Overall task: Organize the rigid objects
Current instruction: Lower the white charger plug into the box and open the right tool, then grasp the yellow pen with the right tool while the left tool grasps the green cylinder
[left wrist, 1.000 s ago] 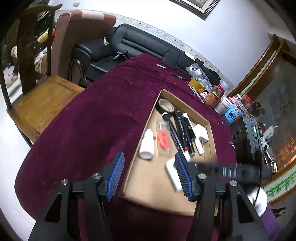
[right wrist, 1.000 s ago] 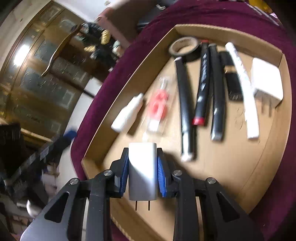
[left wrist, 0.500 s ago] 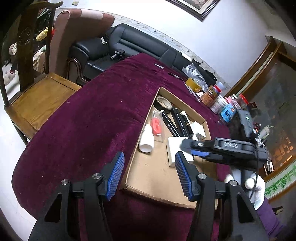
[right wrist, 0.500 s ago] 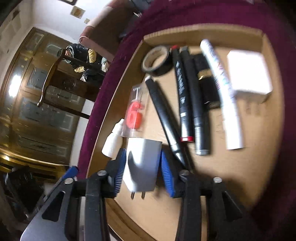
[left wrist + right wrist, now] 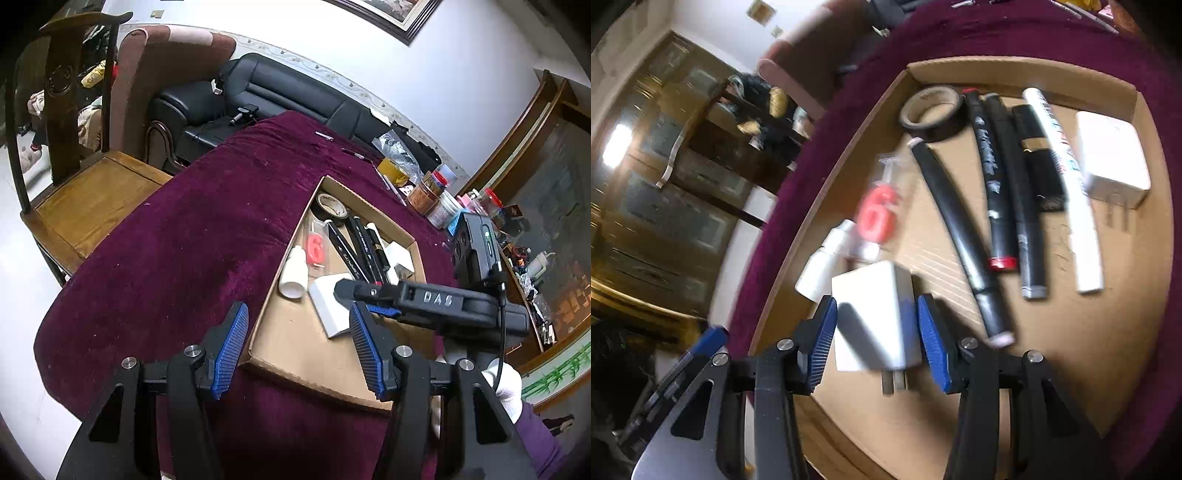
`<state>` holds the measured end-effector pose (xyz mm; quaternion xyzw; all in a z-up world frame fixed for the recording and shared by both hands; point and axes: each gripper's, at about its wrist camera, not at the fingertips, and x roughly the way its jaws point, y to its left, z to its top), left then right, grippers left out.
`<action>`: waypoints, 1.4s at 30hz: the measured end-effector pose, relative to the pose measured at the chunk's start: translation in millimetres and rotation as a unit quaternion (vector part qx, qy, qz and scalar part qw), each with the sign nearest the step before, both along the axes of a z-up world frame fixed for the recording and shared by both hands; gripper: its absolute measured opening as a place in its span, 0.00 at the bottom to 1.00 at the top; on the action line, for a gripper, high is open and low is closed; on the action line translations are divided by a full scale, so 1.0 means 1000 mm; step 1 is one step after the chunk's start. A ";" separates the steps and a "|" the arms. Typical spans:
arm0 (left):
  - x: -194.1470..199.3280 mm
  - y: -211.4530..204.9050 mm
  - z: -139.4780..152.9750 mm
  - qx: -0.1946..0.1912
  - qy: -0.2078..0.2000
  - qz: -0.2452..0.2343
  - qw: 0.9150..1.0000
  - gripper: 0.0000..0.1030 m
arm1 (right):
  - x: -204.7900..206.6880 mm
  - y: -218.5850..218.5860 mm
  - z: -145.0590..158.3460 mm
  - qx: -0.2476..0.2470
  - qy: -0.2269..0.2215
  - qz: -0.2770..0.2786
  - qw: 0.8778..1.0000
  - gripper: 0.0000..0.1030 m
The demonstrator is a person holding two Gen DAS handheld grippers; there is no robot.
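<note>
1. We see the white charger (image 5: 873, 314) lying in the box (image 5: 1052, 373), at its near left, prongs toward the camera.
2. Our right hand-held gripper (image 5: 877, 338) straddles the charger, blue pads apart with a gap on each side.
3. At 11 o'clock from the charger lies a white bottle (image 5: 822, 264); at 12, a red "6" candle (image 5: 877, 212).
4. At 1 to 2 o'clock lie tape (image 5: 931, 112), markers (image 5: 995, 192) and a second charger (image 5: 1112, 158).
5. Our left hand-held gripper (image 5: 299, 349) hangs wide apart, empty, over the box's near edge on the purple table (image 5: 177, 258).
</note>
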<state>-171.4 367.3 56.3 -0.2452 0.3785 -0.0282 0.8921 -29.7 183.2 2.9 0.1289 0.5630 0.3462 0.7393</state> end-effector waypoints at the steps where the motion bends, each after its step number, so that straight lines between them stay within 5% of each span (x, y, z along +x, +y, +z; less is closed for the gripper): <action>1: -0.001 -0.002 0.002 0.002 -0.002 0.001 1.000 0.49 | 0.002 -0.003 0.002 0.020 0.010 0.002 1.000 0.44; 6: -0.001 -0.017 0.013 0.011 -0.010 -0.011 1.000 0.54 | -0.006 -0.047 0.038 0.029 -0.059 -0.011 0.998 0.44; 12: 0.004 -0.062 0.020 0.021 -0.018 -0.072 0.997 0.54 | -0.022 -0.167 0.072 -0.046 -0.156 -0.104 0.981 0.44; 16: 0.011 -0.102 0.022 0.040 -0.012 -0.121 0.992 0.54 | -0.017 -0.271 0.070 -0.111 -0.165 -0.214 0.956 0.44; 21: 0.015 -0.147 0.026 0.046 -0.004 -0.167 0.985 0.54 | 0.005 -0.347 0.061 -0.201 -0.152 -0.294 0.922 0.44; 28: 0.010 -0.180 0.026 0.061 0.016 -0.184 0.981 0.54 | 0.057 -0.368 0.015 -0.282 -0.099 -0.275 0.914 0.42; 31: 0.008 -0.191 0.030 0.072 0.016 -0.189 0.979 0.54 | 0.057 -0.368 0.012 -0.275 -0.109 -0.269 0.917 0.08; 37: 0.022 -0.232 0.032 0.092 0.022 -0.228 0.969 0.54 | 0.017 -0.354 0.009 -0.203 -0.101 -0.250 0.941 0.07; 42: 0.039 -0.297 0.023 0.125 0.026 -0.285 0.950 0.54 | -0.028 -0.357 0.009 -0.197 -0.122 -0.294 0.927 0.07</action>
